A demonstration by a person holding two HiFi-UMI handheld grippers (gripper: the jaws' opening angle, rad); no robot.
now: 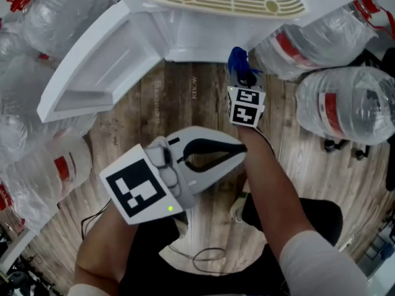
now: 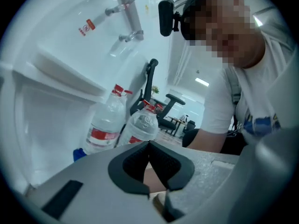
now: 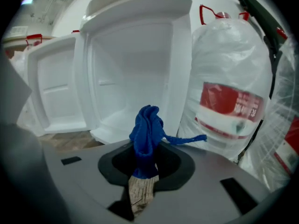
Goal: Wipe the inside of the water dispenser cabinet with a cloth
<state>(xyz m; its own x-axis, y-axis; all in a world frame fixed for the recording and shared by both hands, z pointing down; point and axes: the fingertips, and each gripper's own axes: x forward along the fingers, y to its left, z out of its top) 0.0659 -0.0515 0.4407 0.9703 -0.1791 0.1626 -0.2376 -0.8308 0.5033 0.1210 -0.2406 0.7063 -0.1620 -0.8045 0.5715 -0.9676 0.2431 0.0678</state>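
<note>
Found the left gripper (image 1: pixel 242 151) toward seven o'clock in the head view, jaws pressed together on nothing, and at one o'clock the right gripper (image 1: pixel 242 78), jaws pinched tight on the bunched blue cloth (image 1: pixel 237 61), just short of the open white cabinet (image 1: pixel 203 42) at twelve. Judged the cloth soft, light and floppy, with one loose strand trailing toward three o'clock, so best gripped by the bunched middle, as here. Counted, left to right, at least three water bottles (image 1: pixel 52 171), one open door (image 1: pixel 99 69), one cabinet, one cloth, two more water bottles.

Wood-plank floor (image 1: pixel 203 103), office chairs (image 2: pixel 175 108) beyond.
</note>
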